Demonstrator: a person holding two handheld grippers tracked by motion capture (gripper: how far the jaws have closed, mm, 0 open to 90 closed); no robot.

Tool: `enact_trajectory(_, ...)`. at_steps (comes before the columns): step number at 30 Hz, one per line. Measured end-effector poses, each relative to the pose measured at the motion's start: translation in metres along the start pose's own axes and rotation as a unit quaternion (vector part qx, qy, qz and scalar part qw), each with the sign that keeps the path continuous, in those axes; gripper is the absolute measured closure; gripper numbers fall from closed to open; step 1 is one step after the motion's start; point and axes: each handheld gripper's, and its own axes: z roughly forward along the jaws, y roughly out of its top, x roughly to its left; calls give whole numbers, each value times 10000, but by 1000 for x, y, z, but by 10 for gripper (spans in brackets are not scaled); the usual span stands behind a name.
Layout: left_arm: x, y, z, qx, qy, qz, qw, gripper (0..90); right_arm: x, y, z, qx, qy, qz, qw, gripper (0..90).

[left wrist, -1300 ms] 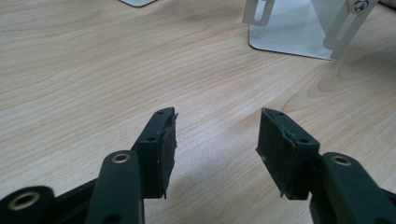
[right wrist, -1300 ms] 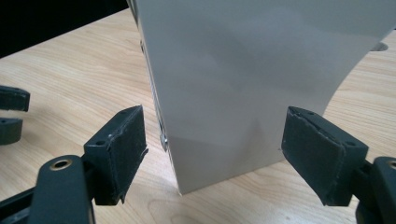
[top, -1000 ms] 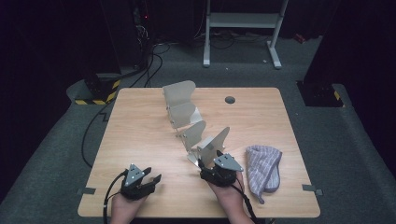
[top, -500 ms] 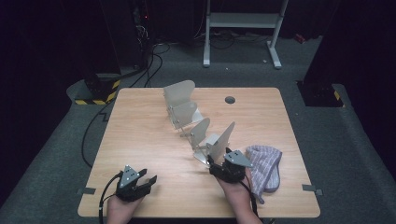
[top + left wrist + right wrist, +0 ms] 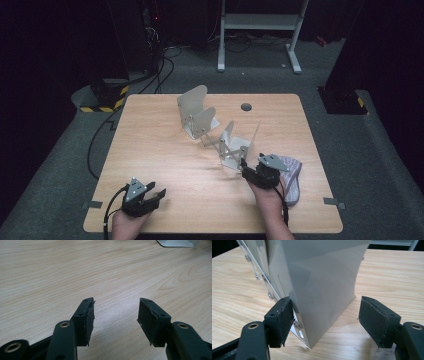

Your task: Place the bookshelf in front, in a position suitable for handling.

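A folding metal rack point(image 5: 215, 130) of upright grey plates joined by scissor links stretches diagonally across the middle of the wooden table point(image 5: 150, 140). My right gripper point(image 5: 245, 166) is at its near end. In the right gripper view the end plate point(image 5: 322, 277) stands between the jaws of the right gripper point(image 5: 325, 315). The left pad point(image 5: 283, 320) touches its edge; the right pad is apart from it. Those jaws have just been closing and are still open. My left gripper point(image 5: 159, 194) rests low at the front left, open, with bare table between the jaws of the left gripper point(image 5: 116, 315).
A striped cloth point(image 5: 292, 172) lies crumpled just right of my right hand, near the table's right edge. A round cable hole point(image 5: 245, 106) sits at the table's back. Beyond the table stand a white metal frame point(image 5: 260, 30) and a yellow-and-black striped box point(image 5: 102, 97).
My right gripper has moved to the right toward the cloth. The rack's near end went with it, so the rack is drawn out longer. The left gripper has stayed put.
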Motion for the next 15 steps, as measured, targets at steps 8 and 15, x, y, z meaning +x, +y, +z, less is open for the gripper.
enact_trajectory(8,1,0,1,41,20,-29,10000,464,-13,1,1,2,-57,132,9999,290)
enact_trajectory(15,9,7,3,4,55,-72,10000,455,-10,0,-11,-105,0,16,9999,351)
